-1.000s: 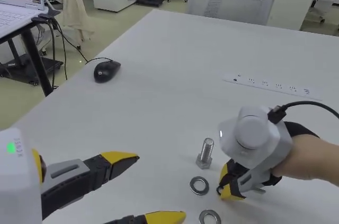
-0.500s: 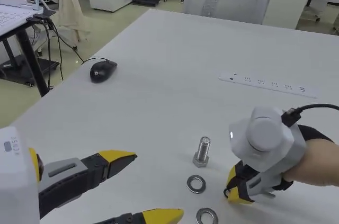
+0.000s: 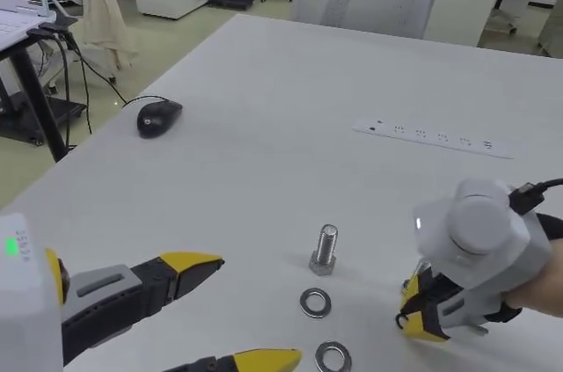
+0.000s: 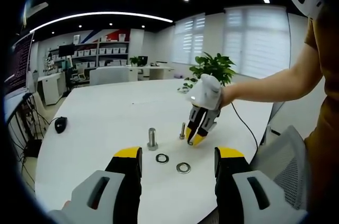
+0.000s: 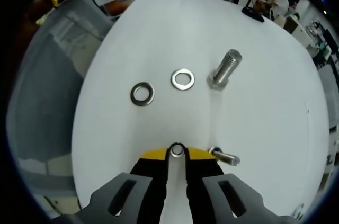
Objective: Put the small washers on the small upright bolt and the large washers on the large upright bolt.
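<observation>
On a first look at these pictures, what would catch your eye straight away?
The right gripper pinches a small washer at its tips, close beside the small bolt. The large bolt stands upright on the white table, with two washers lying flat just in front of it. The left gripper hangs open at the lower left of the head view.

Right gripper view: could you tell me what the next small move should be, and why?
Probably shift the right gripper sideways to bring its pinched small washer over the small bolt, since that bolt stands just beside the jaw tips.
</observation>
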